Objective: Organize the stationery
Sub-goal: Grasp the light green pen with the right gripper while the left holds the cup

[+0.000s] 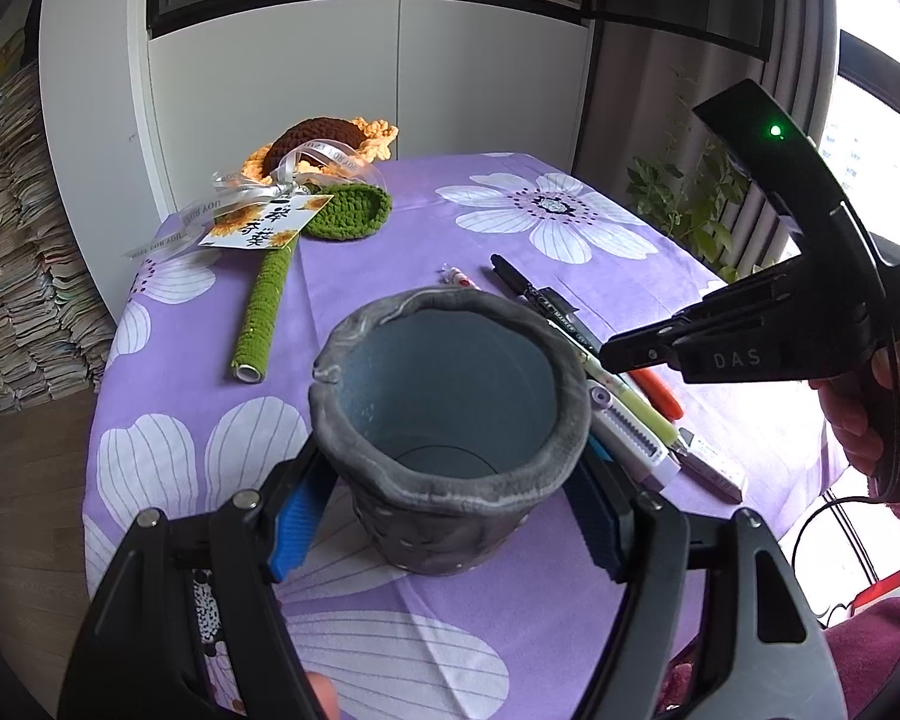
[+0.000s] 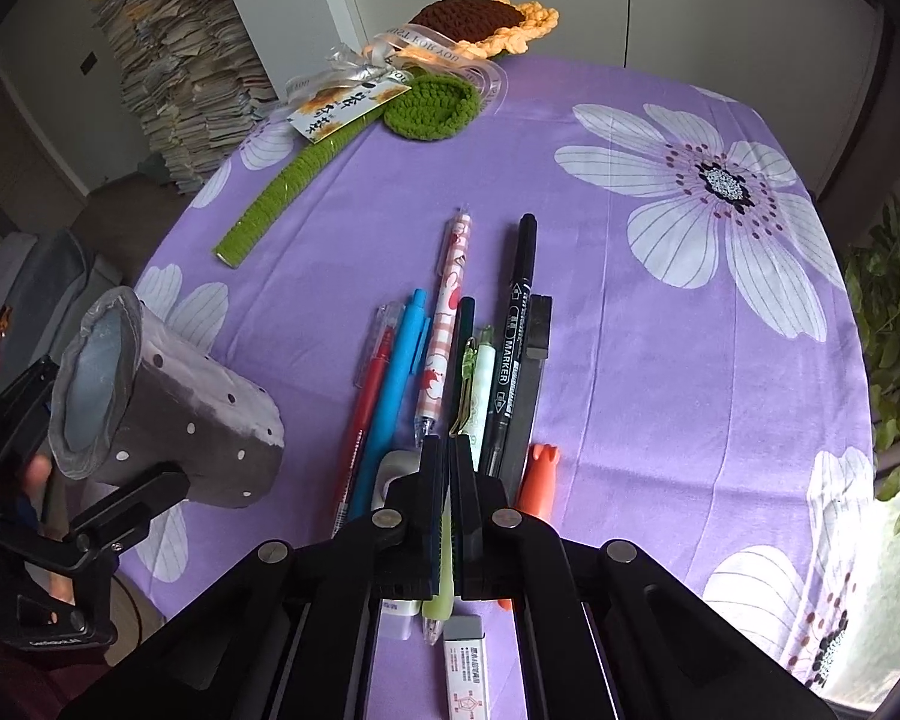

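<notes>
Presently: left gripper (image 1: 450,516) clamped on grey pen pot (image 1: 450,420), upright on purple floral cloth (image 1: 570,210). Right gripper (image 2: 448,450) closed on green pen (image 2: 444,576), amid pens: blue pen (image 2: 390,396), black marker (image 2: 510,342) at one o'clock. Crochet sunflower (image 2: 438,84) at twelve o'clock; eraser (image 2: 468,672) at six.

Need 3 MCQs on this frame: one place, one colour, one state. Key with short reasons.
1. Where does the crochet sunflower lie?
A. at the table's far edge
B. on the floor
C. on the bookshelf

2. The tablecloth is:
A. green
B. purple with white flowers
C. plain red

3. The pen cup is:
A. full
B. lying flat on the table
C. empty, clamped by the left gripper

Key: 1 A, it lies beyond the pens; 2 B, white petals on purple show in both views; 3 C, its bare bottom shows and the blue pads press its sides.
</notes>
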Demonstrator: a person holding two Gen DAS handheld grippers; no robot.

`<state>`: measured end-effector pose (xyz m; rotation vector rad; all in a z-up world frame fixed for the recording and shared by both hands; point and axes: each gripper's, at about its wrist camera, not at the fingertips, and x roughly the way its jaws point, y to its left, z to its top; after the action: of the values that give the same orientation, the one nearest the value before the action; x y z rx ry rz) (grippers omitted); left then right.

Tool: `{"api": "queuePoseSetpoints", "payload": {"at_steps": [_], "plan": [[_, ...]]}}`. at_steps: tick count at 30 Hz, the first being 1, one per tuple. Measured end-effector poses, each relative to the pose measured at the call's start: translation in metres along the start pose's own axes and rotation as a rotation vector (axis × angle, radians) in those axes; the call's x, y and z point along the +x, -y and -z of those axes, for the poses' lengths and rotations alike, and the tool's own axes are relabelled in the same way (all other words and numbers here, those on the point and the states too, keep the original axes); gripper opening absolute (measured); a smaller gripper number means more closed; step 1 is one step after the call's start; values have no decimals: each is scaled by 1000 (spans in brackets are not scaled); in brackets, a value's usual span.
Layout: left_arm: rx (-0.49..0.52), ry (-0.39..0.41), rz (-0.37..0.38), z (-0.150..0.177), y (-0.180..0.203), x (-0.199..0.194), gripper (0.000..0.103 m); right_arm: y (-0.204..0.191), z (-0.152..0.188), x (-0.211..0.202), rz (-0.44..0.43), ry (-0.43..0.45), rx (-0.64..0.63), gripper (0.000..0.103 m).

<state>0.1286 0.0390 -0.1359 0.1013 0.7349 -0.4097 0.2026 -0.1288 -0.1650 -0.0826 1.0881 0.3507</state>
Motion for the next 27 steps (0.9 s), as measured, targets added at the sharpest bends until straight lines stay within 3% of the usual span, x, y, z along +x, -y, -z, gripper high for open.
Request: {"api": "queuePoseSetpoints", "payload": {"at_steps": [8, 17, 27], "plan": [[-1, 2, 4, 1, -1, 1, 71, 7, 0, 12, 16, -55, 24, 1], [-6, 4, 4, 0, -3, 2, 72, 20, -2, 17, -30, -115, 70, 5], [-13, 4, 1, -1, -4, 3, 72, 17, 7, 16, -41, -169, 40, 10]]}}
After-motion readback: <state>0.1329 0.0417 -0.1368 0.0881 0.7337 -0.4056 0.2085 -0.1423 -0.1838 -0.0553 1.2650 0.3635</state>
